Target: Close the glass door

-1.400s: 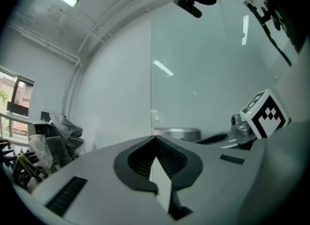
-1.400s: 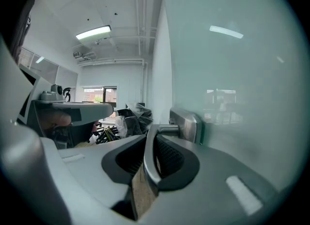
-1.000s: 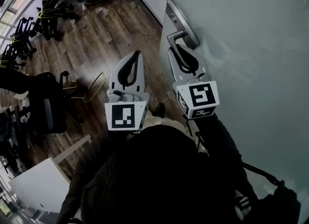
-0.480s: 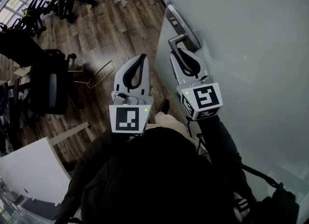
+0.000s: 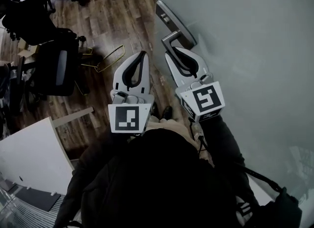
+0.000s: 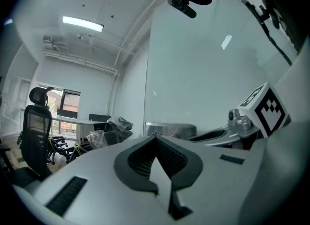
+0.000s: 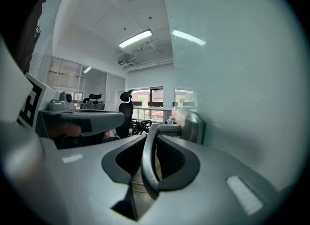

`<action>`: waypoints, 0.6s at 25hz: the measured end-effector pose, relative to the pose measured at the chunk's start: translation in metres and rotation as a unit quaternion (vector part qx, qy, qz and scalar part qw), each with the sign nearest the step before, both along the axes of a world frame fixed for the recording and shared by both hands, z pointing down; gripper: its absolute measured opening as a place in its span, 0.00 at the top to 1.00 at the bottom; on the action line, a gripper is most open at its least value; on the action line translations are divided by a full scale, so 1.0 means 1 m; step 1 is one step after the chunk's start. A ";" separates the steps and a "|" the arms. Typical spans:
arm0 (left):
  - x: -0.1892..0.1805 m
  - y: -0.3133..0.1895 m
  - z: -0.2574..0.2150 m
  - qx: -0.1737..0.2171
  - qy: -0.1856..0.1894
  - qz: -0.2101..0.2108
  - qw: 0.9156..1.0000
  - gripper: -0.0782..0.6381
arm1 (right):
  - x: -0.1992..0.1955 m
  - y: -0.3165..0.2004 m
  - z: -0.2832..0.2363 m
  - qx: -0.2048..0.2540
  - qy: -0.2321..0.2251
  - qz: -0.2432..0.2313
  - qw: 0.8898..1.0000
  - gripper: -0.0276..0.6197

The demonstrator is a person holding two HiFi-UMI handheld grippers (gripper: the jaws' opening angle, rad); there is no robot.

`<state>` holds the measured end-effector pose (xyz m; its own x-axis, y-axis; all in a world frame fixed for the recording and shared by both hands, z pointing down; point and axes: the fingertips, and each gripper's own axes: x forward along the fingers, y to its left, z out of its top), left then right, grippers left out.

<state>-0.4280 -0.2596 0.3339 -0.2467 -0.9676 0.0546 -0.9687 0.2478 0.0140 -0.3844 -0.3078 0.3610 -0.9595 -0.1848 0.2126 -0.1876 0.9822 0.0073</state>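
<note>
Ribbed fingers (image 7: 175, 159) of right gripper (image 7: 154, 136) round curved metal handle (image 7: 145, 156) — glass door (image 7: 242, 98)

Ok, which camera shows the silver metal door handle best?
The right gripper view: the silver metal door handle sits close up, gripped by the right hand-held gripper. The head view shows it small from above; the left gripper view, only its backplate.

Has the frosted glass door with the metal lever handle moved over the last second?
Yes. The frosted glass door has swung left in the head view: its edge is nearer the yellow wire frame on the brown wooden floor.
</note>
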 end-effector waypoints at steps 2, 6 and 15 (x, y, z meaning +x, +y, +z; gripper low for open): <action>0.003 -0.002 0.001 -0.004 -0.005 -0.012 1.000 0.90 | 0.001 0.002 0.002 -0.005 -0.001 -0.014 1.000 0.86; 0.013 -0.010 -0.003 -0.011 -0.011 -0.049 0.999 0.90 | 0.006 -0.003 -0.002 -0.014 -0.006 -0.042 0.999 0.86; 0.029 0.140 -0.015 -0.002 -0.027 -0.143 0.989 0.90 | -0.002 0.119 -0.002 -0.015 -0.008 -0.097 0.995 0.86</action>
